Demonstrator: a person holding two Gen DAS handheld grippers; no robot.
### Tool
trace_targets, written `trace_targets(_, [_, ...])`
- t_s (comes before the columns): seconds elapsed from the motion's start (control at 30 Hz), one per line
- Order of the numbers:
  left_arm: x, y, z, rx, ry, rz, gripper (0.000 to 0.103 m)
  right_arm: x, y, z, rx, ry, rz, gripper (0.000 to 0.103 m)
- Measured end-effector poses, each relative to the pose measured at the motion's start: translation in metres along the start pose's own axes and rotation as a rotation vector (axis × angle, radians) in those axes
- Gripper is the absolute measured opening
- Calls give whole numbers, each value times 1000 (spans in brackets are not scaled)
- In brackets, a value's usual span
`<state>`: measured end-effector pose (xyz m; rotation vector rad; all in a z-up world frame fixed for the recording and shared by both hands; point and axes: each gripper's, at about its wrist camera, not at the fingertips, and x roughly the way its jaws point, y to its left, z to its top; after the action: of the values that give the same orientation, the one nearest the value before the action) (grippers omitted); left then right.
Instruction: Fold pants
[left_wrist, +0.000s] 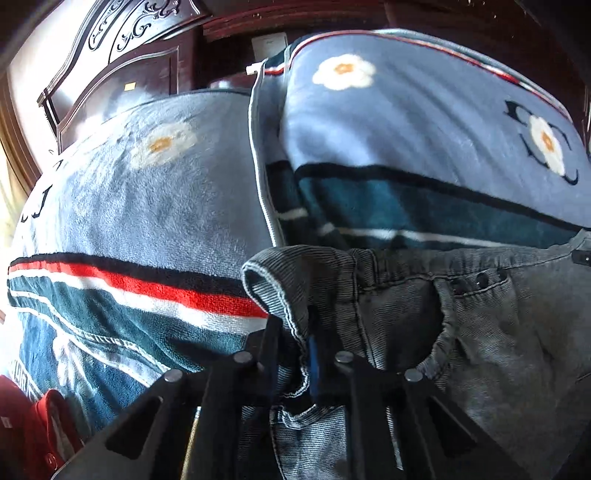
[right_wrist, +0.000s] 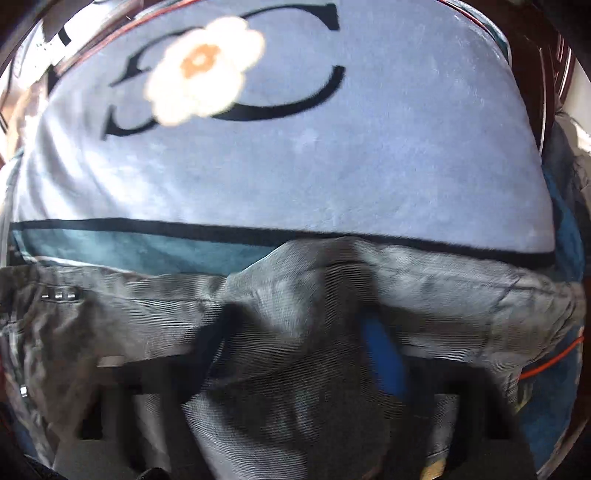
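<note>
Grey denim pants lie across a blue flowered blanket on a bed. In the left wrist view my left gripper is shut on a hem edge of the pants, which bunches up between the black fingers. In the right wrist view my right gripper is shut on a fold of the same pants; the cloth drapes over both fingers and hides most of them. A blue pad shows on the right finger. The right view is blurred.
The blanket covers the bed beyond the pants, with a raised fold running away down the middle. A dark carved wooden headboard stands at the far left. A red garment lies at the bed's near left.
</note>
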<state>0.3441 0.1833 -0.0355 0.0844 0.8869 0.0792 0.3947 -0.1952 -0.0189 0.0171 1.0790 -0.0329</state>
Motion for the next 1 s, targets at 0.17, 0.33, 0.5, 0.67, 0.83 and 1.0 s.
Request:
trace_targets(0.17, [-31, 16, 4, -73, -43, -96, 11, -30, 3, 4, -33, -91, 43, 10])
trace_targets(0.33, [-72, 29, 7, -134, -110, -187, 10, -91, -2, 16, -4, -248, 115, 9])
trace_targets(0.5, [-81, 25, 8, -118, -87, -194, 10, -93, -4, 24, 29, -131, 218, 40])
trace_targets(0.67, [-75, 21, 7, -124, -85, -206, 10, -63, 0, -7, 51, -78, 102, 88])
trace_targets(0.83, [-57, 25, 8, -137, -69, -210, 10, -17, 4, 1, 75, -8, 46, 80])
trace_targets(1.0, [-46, 25, 5, -131, -55, -207, 10, 10, 21, -1, -27, 28, -25, 14])
